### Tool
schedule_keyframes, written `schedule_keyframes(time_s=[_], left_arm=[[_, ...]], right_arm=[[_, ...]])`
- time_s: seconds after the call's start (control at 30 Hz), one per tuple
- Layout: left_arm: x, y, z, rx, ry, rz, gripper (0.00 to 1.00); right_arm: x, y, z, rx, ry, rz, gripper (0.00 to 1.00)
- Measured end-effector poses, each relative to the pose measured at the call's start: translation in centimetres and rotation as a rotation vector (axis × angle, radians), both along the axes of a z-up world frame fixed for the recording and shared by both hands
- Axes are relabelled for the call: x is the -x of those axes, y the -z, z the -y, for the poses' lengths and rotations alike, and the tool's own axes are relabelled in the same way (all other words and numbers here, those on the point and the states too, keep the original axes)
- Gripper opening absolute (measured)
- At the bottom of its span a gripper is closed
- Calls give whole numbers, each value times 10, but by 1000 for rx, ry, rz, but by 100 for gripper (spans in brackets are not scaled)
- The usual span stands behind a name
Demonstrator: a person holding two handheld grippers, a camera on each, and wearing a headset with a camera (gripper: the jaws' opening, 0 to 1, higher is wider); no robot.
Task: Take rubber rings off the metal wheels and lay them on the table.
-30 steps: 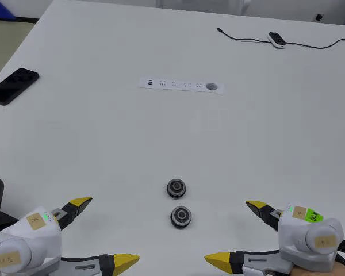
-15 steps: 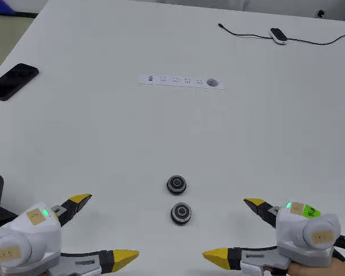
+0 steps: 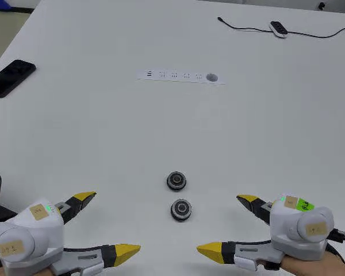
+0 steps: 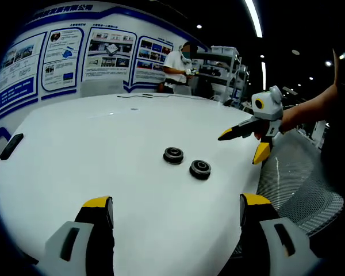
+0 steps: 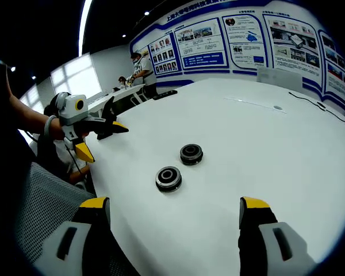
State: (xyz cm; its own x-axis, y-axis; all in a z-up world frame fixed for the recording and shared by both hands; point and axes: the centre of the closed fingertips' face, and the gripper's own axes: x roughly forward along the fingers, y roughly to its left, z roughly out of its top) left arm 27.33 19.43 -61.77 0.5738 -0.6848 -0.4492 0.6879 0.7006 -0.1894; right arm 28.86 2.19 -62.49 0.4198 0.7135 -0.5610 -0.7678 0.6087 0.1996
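One metal wheel lies flat on the white worktop, about midway between the left and right edges and close to the near edge. A second metal wheel lies just beside it, a little closer to that near edge, the two apart and not touching. Each has a dark rubber ring round a paler hub, and neither ring is off its wheel. The left gripper hovers over the near edge to the left of the wheels, its yellow-tipped jaws spread wide and holding nothing. The right gripper hovers over the same edge to the right of them, its jaws likewise wide apart and empty. The two grippers point inward at each other with the second wheel roughly between them, and neither touches a wheel. In the left gripper view both wheels lie ahead on the bare surface, with the right gripper beyond them at the worktop's edge; the right gripper view shows the mirror of this, with the left gripper beyond the wheels. A white power strip is set flush around the middle of the worktop, toward the far edge. A black phone lies by the left edge, and a small black remote on a cable lies near the far right corner.
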Motion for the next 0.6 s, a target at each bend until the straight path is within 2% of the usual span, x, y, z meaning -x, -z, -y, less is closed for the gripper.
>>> schedule_keyframes(time_s=[0.6], left_arm=[[-5, 0, 12, 6, 28, -24, 79]], right_arm=[[-1, 2, -16, -34, -5, -44, 87]])
